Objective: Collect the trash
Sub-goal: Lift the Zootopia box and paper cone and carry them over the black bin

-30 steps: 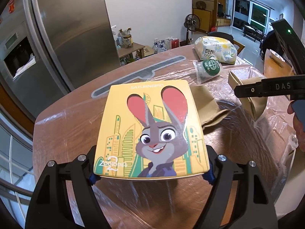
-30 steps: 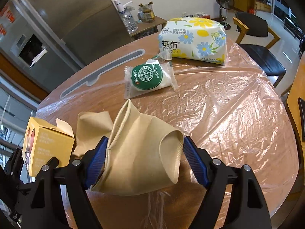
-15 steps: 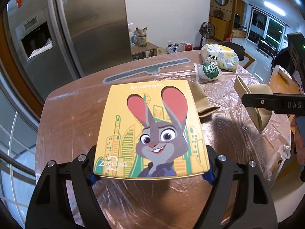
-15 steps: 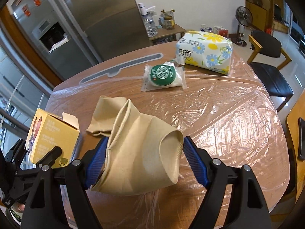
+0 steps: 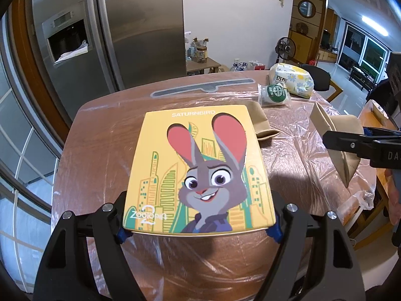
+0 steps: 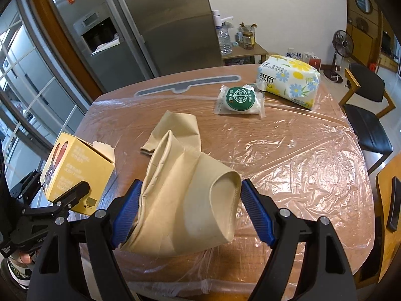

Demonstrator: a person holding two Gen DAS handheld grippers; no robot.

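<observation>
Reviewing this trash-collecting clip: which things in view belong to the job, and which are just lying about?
Job:
- yellow rabbit box, clamped in the left gripper
- crushed paper cup, clamped in the right gripper
- flattened brown paper on the table, probably trash too

Lying about:
- sealed green-label packet
- flowered tissue pack
- fridge, chair, fan

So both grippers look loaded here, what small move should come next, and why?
Probably carry both pieces off the table toward a bin, which isn't in view. The left gripper is clamped on the yellow cartoon box and the right gripper on the crushed paper cup, so neither can take the second flattened cup left on the table.
</observation>
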